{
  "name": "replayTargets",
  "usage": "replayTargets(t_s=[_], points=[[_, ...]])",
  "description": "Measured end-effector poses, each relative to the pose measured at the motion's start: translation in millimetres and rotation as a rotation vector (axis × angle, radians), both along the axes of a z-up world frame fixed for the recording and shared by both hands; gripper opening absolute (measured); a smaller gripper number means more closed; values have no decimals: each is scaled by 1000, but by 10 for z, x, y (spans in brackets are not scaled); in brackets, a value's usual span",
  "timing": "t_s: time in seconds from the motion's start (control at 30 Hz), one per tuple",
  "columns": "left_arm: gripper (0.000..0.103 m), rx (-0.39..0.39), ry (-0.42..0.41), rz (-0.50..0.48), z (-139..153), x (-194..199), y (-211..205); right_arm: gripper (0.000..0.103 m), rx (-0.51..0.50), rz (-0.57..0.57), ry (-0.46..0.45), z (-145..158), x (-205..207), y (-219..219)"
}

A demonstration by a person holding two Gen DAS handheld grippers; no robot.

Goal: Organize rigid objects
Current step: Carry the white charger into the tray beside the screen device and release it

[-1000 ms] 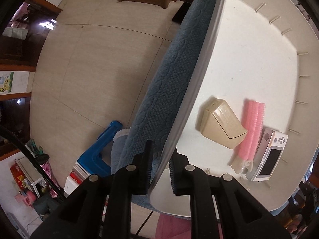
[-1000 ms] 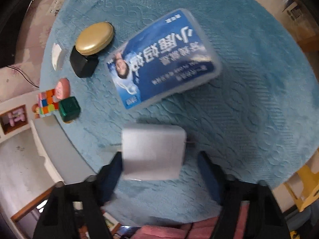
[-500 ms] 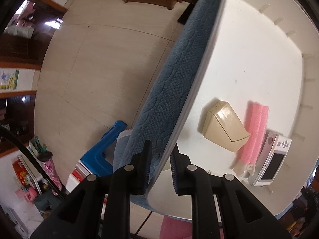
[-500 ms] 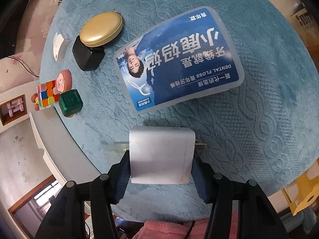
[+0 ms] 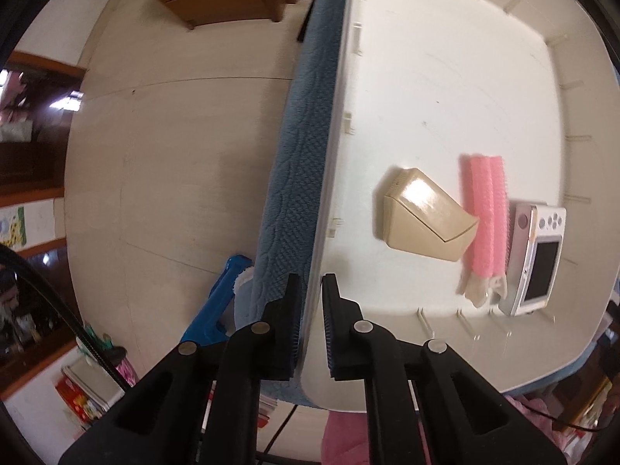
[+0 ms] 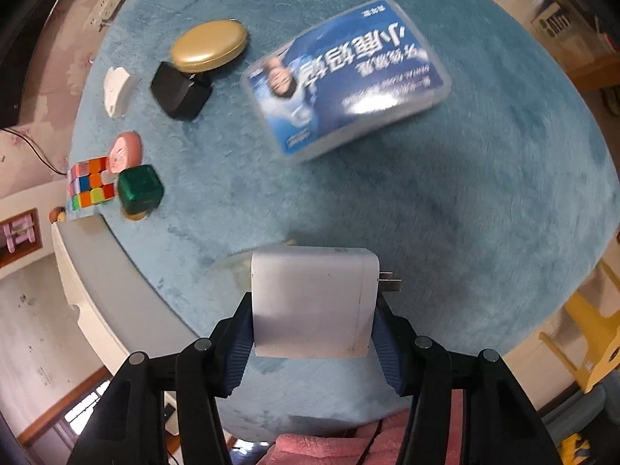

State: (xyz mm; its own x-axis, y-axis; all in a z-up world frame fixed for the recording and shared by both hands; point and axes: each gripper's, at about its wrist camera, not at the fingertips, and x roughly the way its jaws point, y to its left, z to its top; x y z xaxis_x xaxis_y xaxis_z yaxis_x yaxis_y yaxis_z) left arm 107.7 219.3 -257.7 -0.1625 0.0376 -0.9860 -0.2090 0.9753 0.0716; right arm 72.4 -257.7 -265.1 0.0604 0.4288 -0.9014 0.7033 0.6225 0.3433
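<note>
My left gripper (image 5: 312,329) is shut on the near rim of a white plastic bin (image 5: 426,77) and holds it. Inside the bin lie a beige wedge-shaped box (image 5: 422,215), a pink hair roller (image 5: 486,213) and a small white handheld game console (image 5: 538,259). My right gripper (image 6: 312,329) is shut on a white plug adapter (image 6: 312,306), its prongs pointing right, held just above the blue cloth (image 6: 465,193). A blue dental floss box (image 6: 345,77) lies beyond it.
On the blue cloth at the left are a gold oval case (image 6: 209,44), a black adapter (image 6: 180,91), a small white piece (image 6: 116,91), a colour cube (image 6: 91,188), a green cube (image 6: 139,190) and a pink round face figure (image 6: 124,151). The bin's rim (image 6: 116,290) shows at lower left.
My right gripper closed on the white adapter and lifted it slightly off the cloth. My left gripper keeps its hold on the bin rim, and the bin has tilted to face the camera more.
</note>
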Motion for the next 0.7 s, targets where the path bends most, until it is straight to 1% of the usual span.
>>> replayTargets(t_s=[0.2,0.27,0.33,0.37,0.47,0.57,0.6,0.7], points=[[9,-28,-13,-99,21,44,-15,56,4,-44,-60,233,-90,238],[9,-31,-13,-146,22,57,-63,56,8,-47,-100,340,-73,335],[9,-39,-18,-171,28,62,-91,56,14,-43,-139,452,-57,448],[9,-46,-25,-184,36,67,-101,56,13,-33,-169,536,-38,541],[9,-57,-34,-229,43,70,-151,56,-4,-7,-247,663,68,711],[9,-71,-43,-272,56,44,-218,56,-17,40,-334,820,187,1009],[9,-74,-45,-282,67,42,-236,56,-14,68,-364,869,208,1117],[9,-91,-53,-321,93,-20,-225,56,-12,147,-417,973,295,1403]])
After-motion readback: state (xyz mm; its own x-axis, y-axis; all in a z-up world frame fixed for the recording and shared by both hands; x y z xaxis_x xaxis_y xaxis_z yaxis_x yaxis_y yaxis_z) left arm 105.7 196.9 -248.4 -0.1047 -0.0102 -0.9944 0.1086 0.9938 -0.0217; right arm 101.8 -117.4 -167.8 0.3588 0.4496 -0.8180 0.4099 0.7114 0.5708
